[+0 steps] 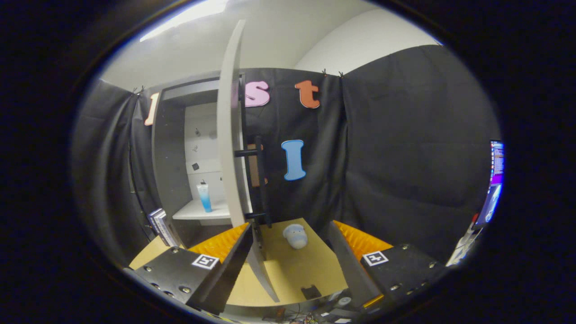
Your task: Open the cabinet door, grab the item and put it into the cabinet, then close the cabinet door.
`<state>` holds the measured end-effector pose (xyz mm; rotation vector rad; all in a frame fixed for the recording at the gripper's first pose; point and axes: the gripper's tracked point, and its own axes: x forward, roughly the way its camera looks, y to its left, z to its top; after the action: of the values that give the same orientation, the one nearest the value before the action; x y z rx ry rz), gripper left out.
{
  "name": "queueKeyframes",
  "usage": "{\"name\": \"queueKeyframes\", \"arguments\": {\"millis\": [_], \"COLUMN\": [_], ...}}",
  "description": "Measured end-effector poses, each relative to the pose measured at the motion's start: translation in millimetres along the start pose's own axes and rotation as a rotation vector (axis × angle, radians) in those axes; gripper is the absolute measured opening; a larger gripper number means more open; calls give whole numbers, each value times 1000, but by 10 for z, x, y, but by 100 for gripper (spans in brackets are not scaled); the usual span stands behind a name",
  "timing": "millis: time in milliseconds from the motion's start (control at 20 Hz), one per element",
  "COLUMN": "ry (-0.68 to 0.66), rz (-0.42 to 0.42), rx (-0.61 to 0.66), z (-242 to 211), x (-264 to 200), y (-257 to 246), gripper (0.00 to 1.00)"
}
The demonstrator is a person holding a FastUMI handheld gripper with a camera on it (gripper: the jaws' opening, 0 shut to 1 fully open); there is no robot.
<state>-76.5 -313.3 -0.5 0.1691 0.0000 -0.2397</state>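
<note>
Tan desk (288, 270) runs up to black cloth walls, with a grey cabinet (168, 153) at its far left. Its door (231, 135) stands open, edge-on, with a dark bar handle (260, 180). A blue tube (204, 197) stands upright on the shelf (198, 210) inside. A pale plush toy (296, 236) lies on the desk beyond the gripper (290, 256), whose jaws are spread wide, holding nothing, the door's lower edge between them.

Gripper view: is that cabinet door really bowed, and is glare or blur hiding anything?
Gripper view: fisheye bends the open cabinet door; the ceiling light blows out. The plush toy, ahead of the open gripper, and the bottle look soft but readable.
</note>
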Motion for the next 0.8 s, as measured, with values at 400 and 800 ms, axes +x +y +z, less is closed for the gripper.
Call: {"name": "queueKeyframes", "arguments": {"millis": [400, 800], "ry": [20, 64], "rz": [106, 276], "rx": [-4, 27], "z": [-27, -133], "x": [433, 368], "y": [111, 831], "gripper": [98, 98]}}
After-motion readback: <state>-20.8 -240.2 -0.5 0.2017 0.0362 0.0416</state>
